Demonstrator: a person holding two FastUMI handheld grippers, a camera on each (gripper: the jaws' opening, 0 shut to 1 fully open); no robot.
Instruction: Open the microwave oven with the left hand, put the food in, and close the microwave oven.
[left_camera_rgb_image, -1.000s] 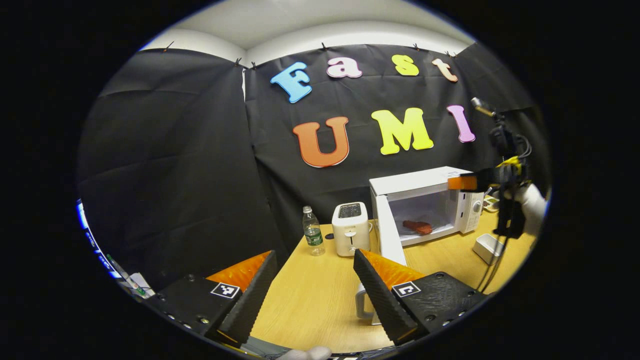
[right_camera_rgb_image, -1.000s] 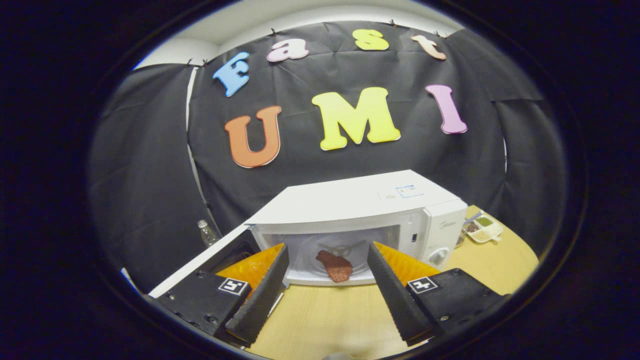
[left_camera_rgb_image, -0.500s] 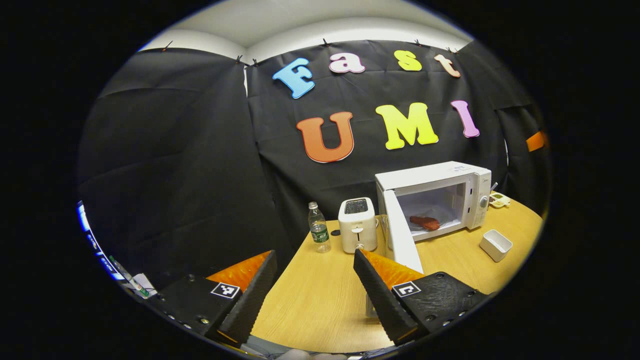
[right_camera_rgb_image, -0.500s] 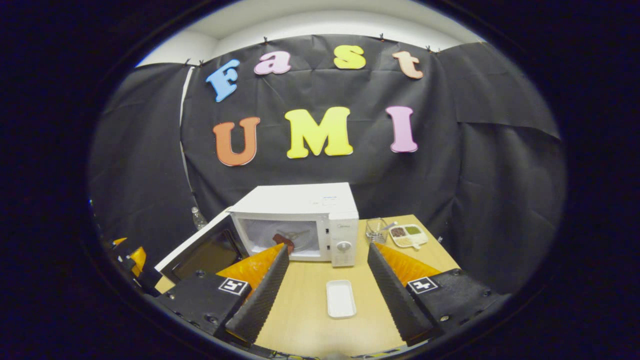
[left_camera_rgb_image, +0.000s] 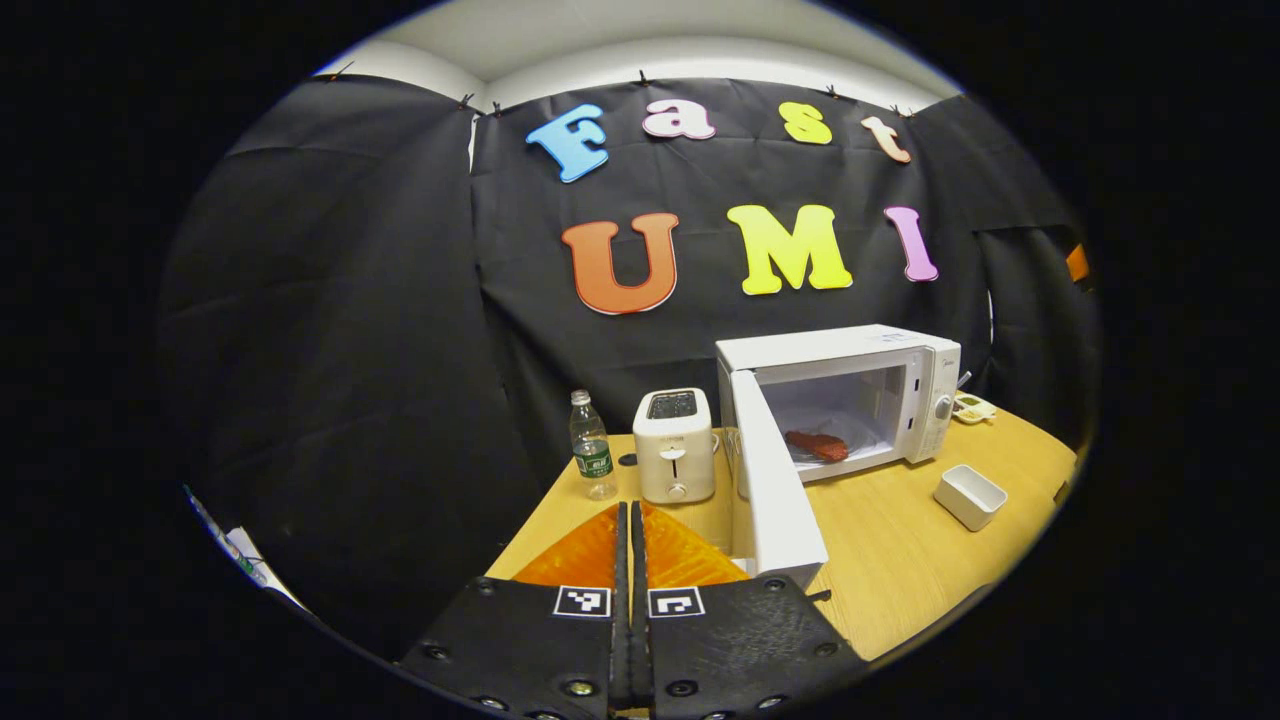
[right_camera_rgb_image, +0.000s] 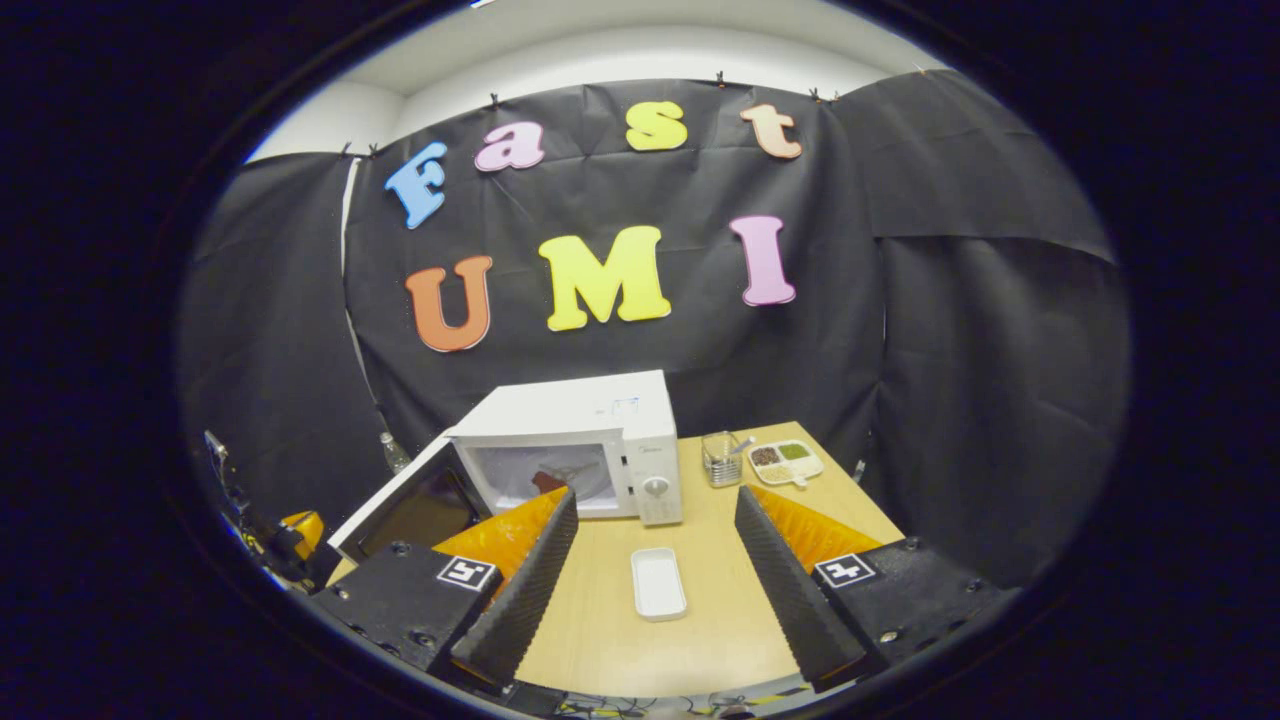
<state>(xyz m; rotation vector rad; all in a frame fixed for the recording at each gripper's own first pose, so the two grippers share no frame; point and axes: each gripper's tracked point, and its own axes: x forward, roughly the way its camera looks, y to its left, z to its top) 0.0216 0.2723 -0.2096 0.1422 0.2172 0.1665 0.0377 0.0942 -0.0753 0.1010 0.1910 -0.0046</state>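
You have a white microwave (left_camera_rgb_image: 838, 352) holding a reddish-brown piece of food (left_camera_rgb_image: 817, 445); its open door (right_camera_rgb_image: 420, 512) shows a dark window inside; the table (left_camera_rgb_image: 900, 560) is pale yellow wood grain. The toaster (left_camera_rgb_image: 675, 445) and empty tray (right_camera_rgb_image: 658, 583) are white; the clear bottle (left_camera_rgb_image: 591, 445) wears a green label.

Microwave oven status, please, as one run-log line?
microwave oven door: open | food: inside | left claw: shut, empty | right claw: open

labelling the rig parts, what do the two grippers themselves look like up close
Both grippers, left gripper and right gripper, have black bodies dotted with screws. Each finger mount carries a small square black-and-white marker. The right gripper's fingers are long wedges with ribbed inner faces.
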